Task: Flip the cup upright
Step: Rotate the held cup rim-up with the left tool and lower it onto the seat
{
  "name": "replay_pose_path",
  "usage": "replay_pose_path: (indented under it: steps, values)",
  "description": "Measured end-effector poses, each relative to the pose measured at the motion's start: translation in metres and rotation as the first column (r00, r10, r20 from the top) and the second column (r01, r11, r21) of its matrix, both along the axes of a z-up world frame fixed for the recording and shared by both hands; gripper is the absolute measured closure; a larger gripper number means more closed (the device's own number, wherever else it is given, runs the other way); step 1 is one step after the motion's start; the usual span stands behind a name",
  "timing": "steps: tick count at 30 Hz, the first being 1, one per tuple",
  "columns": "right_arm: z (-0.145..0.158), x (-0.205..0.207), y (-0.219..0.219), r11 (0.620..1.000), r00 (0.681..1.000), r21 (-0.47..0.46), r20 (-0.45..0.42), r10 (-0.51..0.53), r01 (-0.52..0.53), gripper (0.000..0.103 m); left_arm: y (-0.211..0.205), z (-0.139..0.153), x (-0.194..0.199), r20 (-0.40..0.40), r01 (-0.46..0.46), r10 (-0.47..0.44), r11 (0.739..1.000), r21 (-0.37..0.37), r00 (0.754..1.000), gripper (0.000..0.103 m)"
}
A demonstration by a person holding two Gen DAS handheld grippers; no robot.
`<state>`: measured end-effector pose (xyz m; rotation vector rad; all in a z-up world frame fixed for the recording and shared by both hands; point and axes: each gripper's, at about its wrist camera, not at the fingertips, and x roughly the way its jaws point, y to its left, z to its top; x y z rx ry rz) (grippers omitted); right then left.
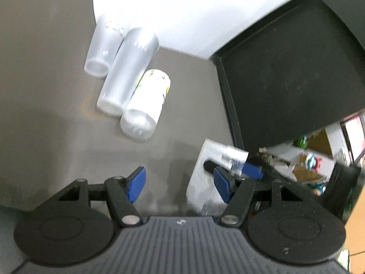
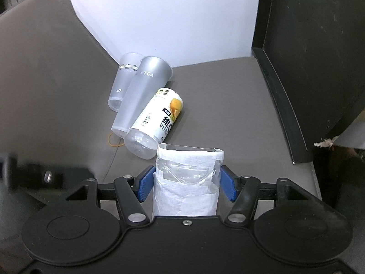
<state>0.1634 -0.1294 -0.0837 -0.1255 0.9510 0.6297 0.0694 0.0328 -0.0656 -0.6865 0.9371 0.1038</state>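
Four cups share the grey counter (image 2: 228,105); ours is the clear plastic cup wrapped in white paper (image 2: 187,182), sitting between the blue pads of the right tool (image 2: 186,184). Those pads touch or nearly touch its sides, though we cannot tell whether they grip. We judge a firm but gentle squeeze best, since thin plastic buckles. The left tool (image 1: 179,186) hangs released beside it, empty. We should rotate away from the frosted tumblers (image 2: 142,93) and labelled drink cup (image 2: 157,118) lying nearby.
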Motion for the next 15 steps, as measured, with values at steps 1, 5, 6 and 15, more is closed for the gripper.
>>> replay_pose_path:
  steps: [1, 5, 6, 15]
  values:
    - [0.001, -0.001, 0.001, 1.000, 1.000, 0.003, 0.005, 0.005, -0.005, 0.043, 0.000, 0.003, 0.006, 0.006, -0.002, 0.002, 1.000, 0.001, 1.000, 0.040]
    - [0.005, -0.005, -0.001, 0.999, 0.999, 0.023, 0.030, 0.025, -0.026, 0.043, -0.004, 0.004, 0.024, 0.013, 0.019, -0.019, 1.000, -0.014, 1.000, 0.040]
    - [0.006, -0.005, -0.001, 0.999, 0.999, 0.026, 0.040, 0.031, -0.032, 0.043, -0.006, 0.005, 0.029, 0.015, 0.022, -0.022, 1.000, -0.005, 1.000, 0.040]
    - [0.009, -0.013, -0.007, 0.997, 0.994, 0.048, 0.088, 0.063, -0.067, 0.043, -0.011, 0.000, 0.058, 0.018, 0.014, -0.014, 1.000, 0.005, 1.000, 0.040]
